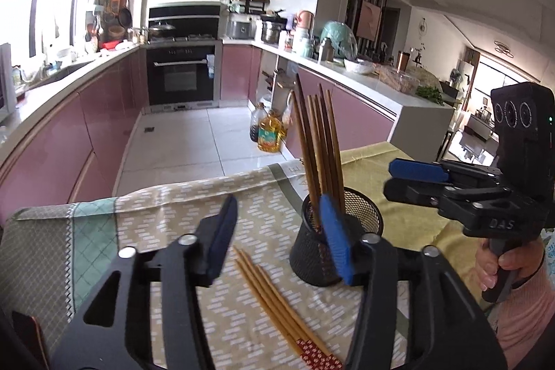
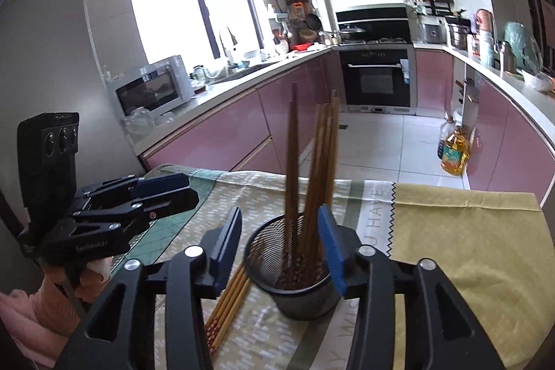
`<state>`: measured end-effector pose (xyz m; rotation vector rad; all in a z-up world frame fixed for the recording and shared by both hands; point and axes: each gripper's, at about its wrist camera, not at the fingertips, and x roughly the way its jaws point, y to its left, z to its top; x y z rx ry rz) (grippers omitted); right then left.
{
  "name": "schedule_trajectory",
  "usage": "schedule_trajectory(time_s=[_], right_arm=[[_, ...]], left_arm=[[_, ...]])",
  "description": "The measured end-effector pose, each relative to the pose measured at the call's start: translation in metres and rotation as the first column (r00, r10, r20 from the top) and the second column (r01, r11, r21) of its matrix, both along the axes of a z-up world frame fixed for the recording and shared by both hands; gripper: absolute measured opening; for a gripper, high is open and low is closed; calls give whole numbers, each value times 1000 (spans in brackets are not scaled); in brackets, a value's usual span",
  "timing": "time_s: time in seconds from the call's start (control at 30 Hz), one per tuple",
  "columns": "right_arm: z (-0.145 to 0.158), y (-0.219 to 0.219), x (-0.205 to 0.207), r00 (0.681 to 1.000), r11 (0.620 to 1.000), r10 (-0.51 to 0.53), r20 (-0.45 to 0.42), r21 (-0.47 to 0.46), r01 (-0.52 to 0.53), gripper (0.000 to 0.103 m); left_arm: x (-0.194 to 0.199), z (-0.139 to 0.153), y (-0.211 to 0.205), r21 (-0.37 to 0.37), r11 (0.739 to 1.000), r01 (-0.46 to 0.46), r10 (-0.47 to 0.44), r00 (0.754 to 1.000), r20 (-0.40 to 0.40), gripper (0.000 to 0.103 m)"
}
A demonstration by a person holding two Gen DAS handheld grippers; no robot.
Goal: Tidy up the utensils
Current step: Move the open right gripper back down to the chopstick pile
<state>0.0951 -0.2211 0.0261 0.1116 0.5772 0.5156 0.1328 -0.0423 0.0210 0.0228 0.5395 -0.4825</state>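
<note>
A black mesh cup (image 1: pixel 333 241) stands on the patterned cloth and holds several brown chopsticks (image 1: pixel 319 141) upright. More chopsticks (image 1: pixel 277 304) lie flat on the cloth left of the cup. My left gripper (image 1: pixel 277 231) is open and empty above the loose chopsticks, its right finger in front of the cup. In the right wrist view the cup (image 2: pixel 295 266) sits between the fingers of my open, empty right gripper (image 2: pixel 281 238), with the loose chopsticks (image 2: pixel 229 304) beside it. The right gripper also shows in the left wrist view (image 1: pixel 406 179).
The table carries a patterned cloth (image 1: pixel 173 224) and a yellow cloth (image 2: pixel 468 248). Pink kitchen cabinets (image 1: pixel 104 127) and an oven (image 1: pixel 180 75) lie beyond. Oil bottles (image 1: pixel 269 134) stand on the floor. A microwave (image 2: pixel 152 89) sits on the left counter.
</note>
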Motion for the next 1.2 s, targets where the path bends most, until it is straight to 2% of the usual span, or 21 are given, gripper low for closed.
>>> schedule_trajectory(time_s=[0.03,0.13,0.27,0.47,0.7,1.2], right_arm=[[-1,3,-5,1000,1000,17,1,-3,-17,47],[-11,12,-19,998,998,57,-17,-4,-57,51],[-38,31,-26,992,995,92,-87,-34,-95,51],[-74,53,-24,975,991,104,-194,-58,-118,51],[-98,67,-28,966,987,78,-248,-120,-110,51],[-109,81,-33,965,976,33,-259,-199,-87,51]], left_arm=[[-6,-1,5,3,1000,-12,12,1000,13,55],[-19,-5,14,8,999,-34,34,999,14,66],[-31,-22,20,53,996,-68,69,997,-15,71],[-37,-53,27,85,993,-81,90,991,-103,70],[-37,-84,32,100,990,-103,119,977,-179,70],[-32,-111,31,143,983,-118,150,959,-241,70]])
